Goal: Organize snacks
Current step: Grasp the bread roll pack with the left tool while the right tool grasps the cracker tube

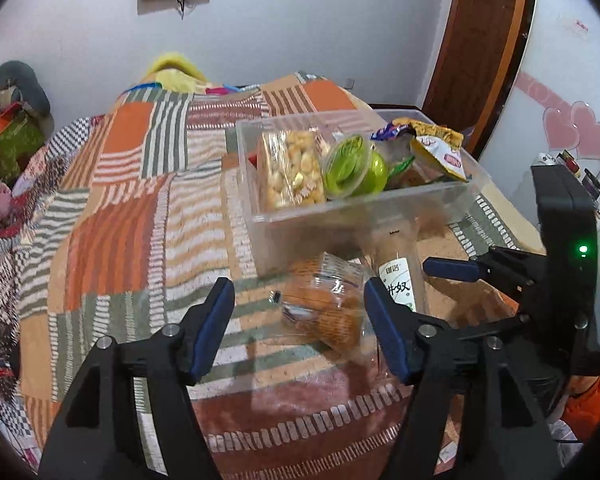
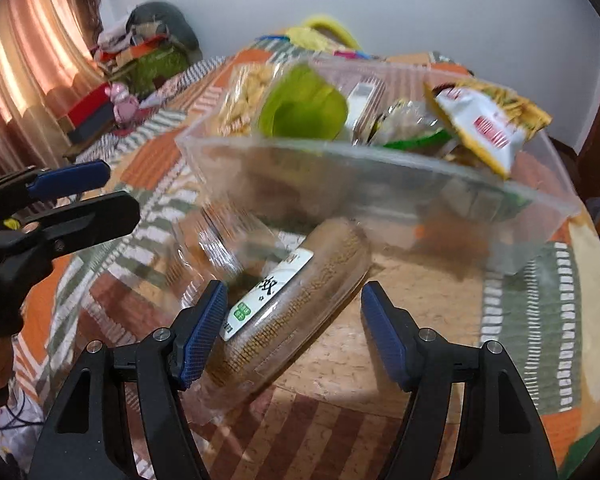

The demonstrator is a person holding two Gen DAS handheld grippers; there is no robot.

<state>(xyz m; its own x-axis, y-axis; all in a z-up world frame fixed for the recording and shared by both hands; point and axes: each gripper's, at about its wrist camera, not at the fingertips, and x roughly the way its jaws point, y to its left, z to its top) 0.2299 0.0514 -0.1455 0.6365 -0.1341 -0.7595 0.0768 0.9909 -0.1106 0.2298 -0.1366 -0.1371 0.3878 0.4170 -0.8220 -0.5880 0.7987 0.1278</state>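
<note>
The left claw (image 1: 300, 320) stands released over the patchwork bedspread (image 1: 132, 208), its blue pads (image 1: 210, 328) apart with a clear-wrapped packet of golden-brown buns (image 1: 324, 308) lying between them; neither pad presses on the wrapper, though the right-hand pad sits close against its edge. The right claw (image 2: 292, 328) is likewise released, jaws parted, and a clear packet of tiny brown grains with a white label (image 2: 300, 300) lies slanted on the bedspread between its fingers, the left pad (image 2: 204, 332) just beside the packet's lower end and the other pad well clear of it. In the left wrist view that labelled packet (image 1: 398, 284) sits just beside the buns, with the right claw (image 1: 452, 270) reaching in from the right edge. Just beyond both packets stands a clear plastic bin (image 1: 360, 208) on the bed, holding a packet of pale puffed bites (image 1: 292, 172), a green cup lying on its side (image 1: 352, 168) and several crinkled snack bags (image 1: 440, 152) piled at its right end. The right wrist view is blurred, so the bin's finer contents cannot be made out there.
</note>
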